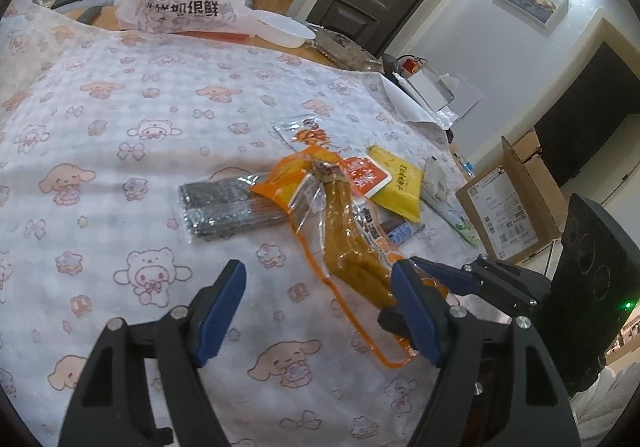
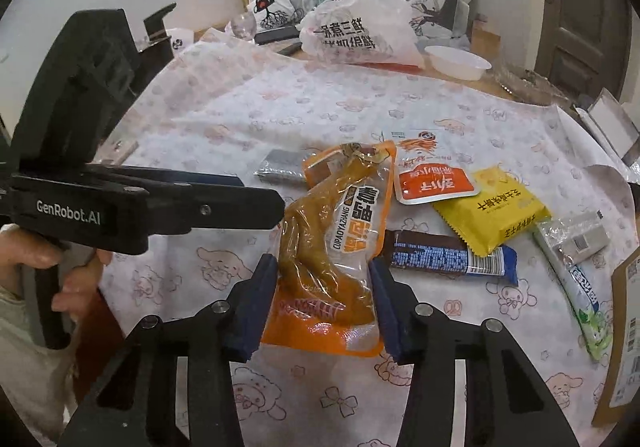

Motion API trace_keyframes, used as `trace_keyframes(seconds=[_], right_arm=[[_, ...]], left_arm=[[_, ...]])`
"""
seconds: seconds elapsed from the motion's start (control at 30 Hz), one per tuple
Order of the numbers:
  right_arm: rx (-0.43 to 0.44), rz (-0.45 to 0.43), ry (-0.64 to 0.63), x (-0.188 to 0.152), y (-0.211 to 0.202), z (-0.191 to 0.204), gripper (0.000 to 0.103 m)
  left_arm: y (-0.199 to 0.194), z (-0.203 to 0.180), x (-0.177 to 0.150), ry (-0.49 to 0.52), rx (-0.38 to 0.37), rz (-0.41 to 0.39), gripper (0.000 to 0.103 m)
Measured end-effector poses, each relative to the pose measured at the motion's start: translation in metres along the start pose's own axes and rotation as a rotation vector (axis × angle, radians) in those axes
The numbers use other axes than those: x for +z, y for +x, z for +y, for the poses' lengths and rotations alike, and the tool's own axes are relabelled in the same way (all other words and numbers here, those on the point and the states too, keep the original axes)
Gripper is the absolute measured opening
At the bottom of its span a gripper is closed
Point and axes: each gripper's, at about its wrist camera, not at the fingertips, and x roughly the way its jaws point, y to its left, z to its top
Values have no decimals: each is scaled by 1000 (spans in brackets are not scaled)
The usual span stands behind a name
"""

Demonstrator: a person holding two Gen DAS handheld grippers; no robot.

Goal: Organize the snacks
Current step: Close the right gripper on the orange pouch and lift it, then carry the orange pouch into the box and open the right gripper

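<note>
An orange packet of braised duck feet lies lengthwise between the blue pads of my right gripper, which press on its two long edges. Its far end rests on a dark seaweed pack. Beside it lie an orange-and-white sachet, a yellow packet and a dark bar with a blue end. My left gripper hovers open just left of the orange packet, with only tablecloth between its fingers. A hand holds the left gripper.
A cartoon-print cloth covers the table. A green-and-white stick pack and a small clear-wrapped item lie at the right. A white plastic bag and a white bowl stand at the back. A cardboard box sits past the table's right edge.
</note>
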Motion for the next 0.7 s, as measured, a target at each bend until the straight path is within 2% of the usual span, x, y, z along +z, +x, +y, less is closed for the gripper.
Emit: trace_keyframes(seconds=[0.33,0.4,0.43,0.53,0.7], right_arm=[[143,-62,24,0,-21,5,41],[151,-72,9,0,-25,9,41],[152,-74,4,0,-26,9,41],[155,-94,-1,0,-34,9,37],[172,-153,4,4,-60,-1,38]], left_arm=[[10,-9,2,-21,-75,25,72],[7,-11,4,-23,-87,12,64],[6,-12,4,-22,-82,9,55],[-2,-20,7,-9,-99,-8,45],[-21,-56,20,67,-79,-57,43]])
